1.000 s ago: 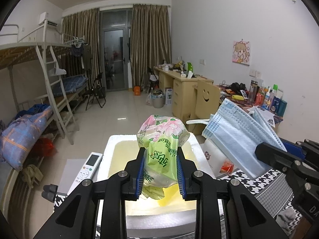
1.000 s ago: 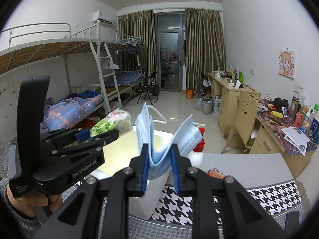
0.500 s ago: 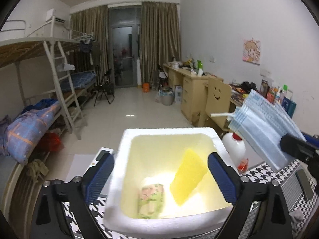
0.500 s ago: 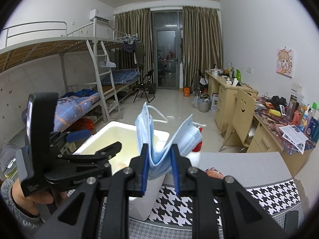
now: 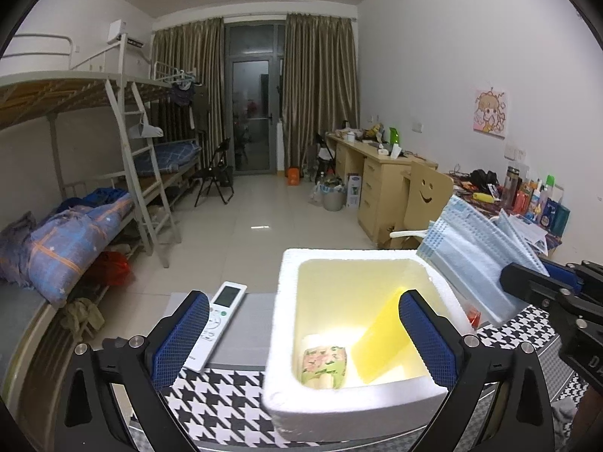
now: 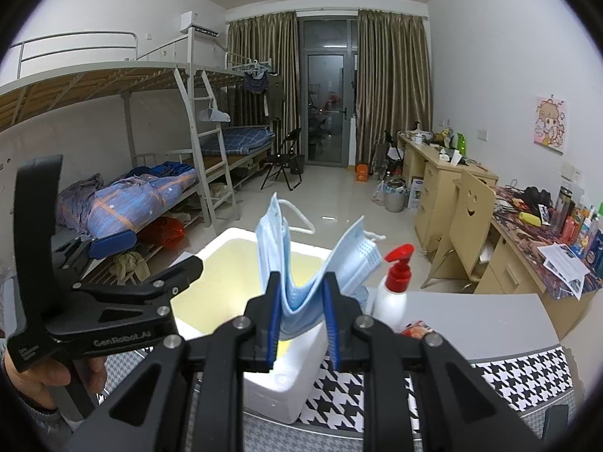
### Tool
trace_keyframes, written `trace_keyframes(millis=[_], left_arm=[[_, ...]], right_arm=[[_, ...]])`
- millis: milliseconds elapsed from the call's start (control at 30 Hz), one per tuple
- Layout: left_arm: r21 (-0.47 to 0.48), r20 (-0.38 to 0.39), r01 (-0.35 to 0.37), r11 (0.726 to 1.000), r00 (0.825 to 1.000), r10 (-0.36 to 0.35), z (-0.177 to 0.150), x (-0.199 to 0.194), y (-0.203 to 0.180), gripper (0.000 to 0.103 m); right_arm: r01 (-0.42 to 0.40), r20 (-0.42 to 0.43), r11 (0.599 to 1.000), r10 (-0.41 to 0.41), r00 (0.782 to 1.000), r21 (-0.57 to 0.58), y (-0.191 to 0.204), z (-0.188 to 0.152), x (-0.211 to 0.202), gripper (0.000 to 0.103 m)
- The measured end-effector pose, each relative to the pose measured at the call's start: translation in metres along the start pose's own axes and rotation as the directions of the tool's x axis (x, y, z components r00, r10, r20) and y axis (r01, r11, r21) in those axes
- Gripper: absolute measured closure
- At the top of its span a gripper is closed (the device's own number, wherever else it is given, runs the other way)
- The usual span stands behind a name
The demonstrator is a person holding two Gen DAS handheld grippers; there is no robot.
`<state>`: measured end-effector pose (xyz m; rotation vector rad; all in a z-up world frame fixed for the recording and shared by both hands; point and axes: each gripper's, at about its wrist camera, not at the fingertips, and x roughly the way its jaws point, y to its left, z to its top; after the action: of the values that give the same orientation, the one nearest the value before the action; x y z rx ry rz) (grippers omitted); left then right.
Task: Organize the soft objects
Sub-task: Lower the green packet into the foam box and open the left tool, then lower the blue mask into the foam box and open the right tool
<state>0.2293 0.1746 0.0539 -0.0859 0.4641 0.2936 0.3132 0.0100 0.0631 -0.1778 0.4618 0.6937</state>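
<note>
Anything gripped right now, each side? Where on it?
Right tongs pinch the folded blue face masks at the bottom fold. Left tongs, jaws opening, hold nothing.

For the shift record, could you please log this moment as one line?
left gripper: jaws opening, empty | tissue pack: in foam box beside yellow sponge | right gripper: shut on face masks

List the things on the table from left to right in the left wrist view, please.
White remote control → white foam box → pale blue face masks clamped in the black right gripper.
</note>
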Motion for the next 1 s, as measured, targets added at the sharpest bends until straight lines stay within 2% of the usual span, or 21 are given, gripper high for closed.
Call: trace_keyframes(millis=[533,1000], left_arm=[[-0.012,0.059,-0.064,0.998,0.996,0.065,-0.01,-0.036,0.036,0.001],[-0.035,0.054,-0.079,0.996,0.995,0.081,-0.019,-0.038,0.058,0.001]], right_arm=[[-0.032,-0.029,0.999,0.032,0.999,-0.015,0.028,0.006,0.025,0.078],[-0.044,-0.083,0.999,0.045,0.996,0.009,0.032,0.007,0.055,0.078]])
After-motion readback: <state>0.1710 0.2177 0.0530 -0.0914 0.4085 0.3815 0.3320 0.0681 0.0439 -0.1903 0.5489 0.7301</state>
